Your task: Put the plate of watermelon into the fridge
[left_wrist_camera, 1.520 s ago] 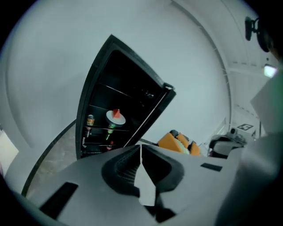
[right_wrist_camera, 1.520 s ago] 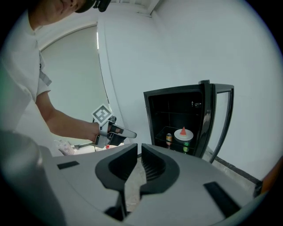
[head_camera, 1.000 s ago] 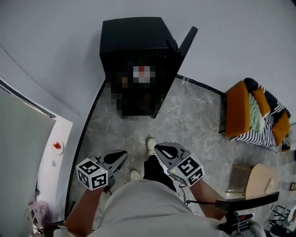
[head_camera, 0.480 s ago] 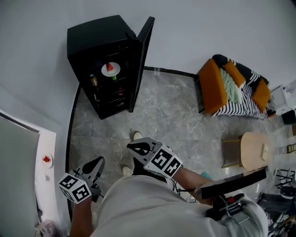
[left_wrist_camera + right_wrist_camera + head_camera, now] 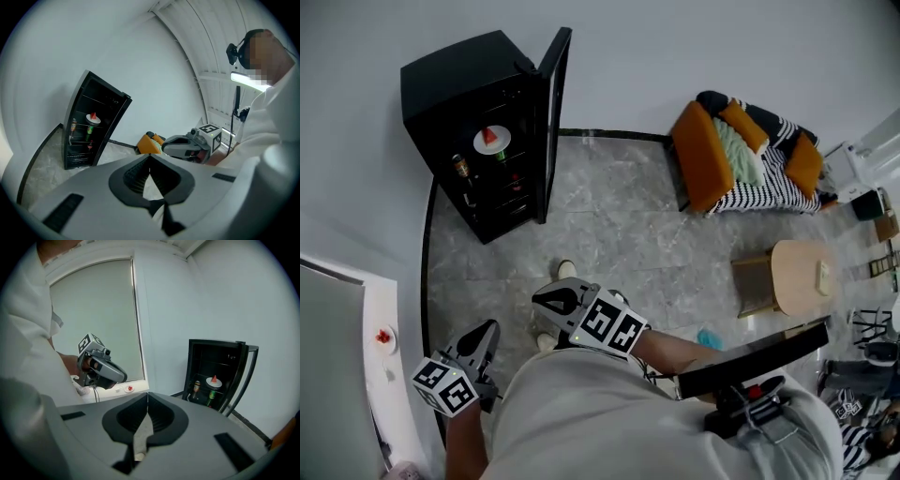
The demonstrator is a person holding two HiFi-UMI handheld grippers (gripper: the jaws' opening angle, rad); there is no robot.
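Note:
The black fridge [image 5: 459, 103] stands against the far wall with its door [image 5: 553, 112] swung open. On its top shelf sits a white plate with a watermelon slice [image 5: 491, 140], which also shows in both gripper views as the plate [image 5: 93, 119] and the plate [image 5: 213, 381]. Both grippers are held low near the person's waist, far from the fridge. My left gripper [image 5: 487, 330] is shut and empty, its tips [image 5: 149, 157] touching. My right gripper [image 5: 546, 300] is closing the last bit, its tips [image 5: 147, 396] together with nothing between them.
Bottles [image 5: 459, 169] stand on the lower fridge shelves. A white sill at the left carries a small dish of red pieces [image 5: 384, 337]. At the right are an orange chair with striped cloth [image 5: 741, 155], a round wooden table [image 5: 802, 277] and a stool [image 5: 755, 281].
The head view has swung right, so the fridge has slid to the left of the picture. Both grippers have sunk lower and to the left. The plate stays on the fridge shelf.

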